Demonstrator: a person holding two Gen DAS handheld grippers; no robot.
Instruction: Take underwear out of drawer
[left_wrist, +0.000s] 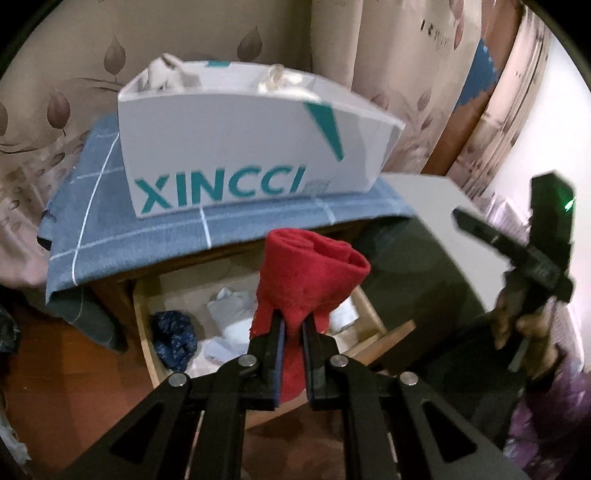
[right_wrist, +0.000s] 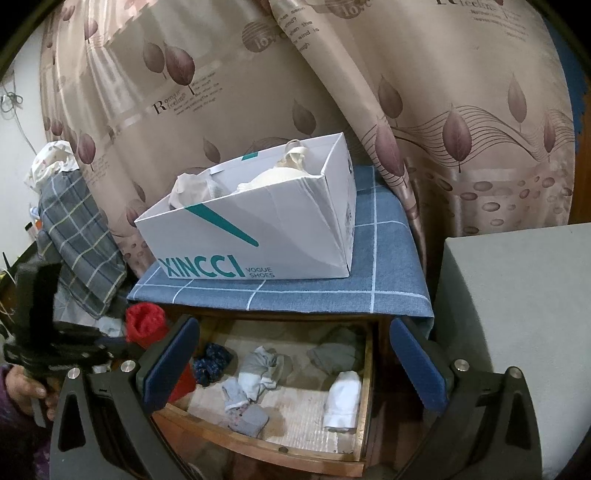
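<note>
My left gripper (left_wrist: 291, 328) is shut on a rolled red piece of underwear (left_wrist: 310, 273), which it holds up above the open wooden drawer (left_wrist: 142, 317). The right wrist view shows the same red underwear (right_wrist: 144, 321) at the left, off the drawer's left front corner. My right gripper (right_wrist: 295, 365) stands open over the drawer (right_wrist: 364, 373), with nothing between its blue pads (right_wrist: 173, 365). Inside lie a navy patterned piece (right_wrist: 212, 363), a grey-white bundle (right_wrist: 258, 369), a folded white piece (right_wrist: 343, 402) and a grey piece (right_wrist: 332, 354).
A white XINCCI shoe box (right_wrist: 258, 236) with pale garments stands on the blue checked cloth (right_wrist: 369, 273) over the cabinet top. A grey cabinet (right_wrist: 517, 314) stands at the right, a curtain (right_wrist: 406, 92) hangs behind, and a checked pillow (right_wrist: 74, 236) lies at the left.
</note>
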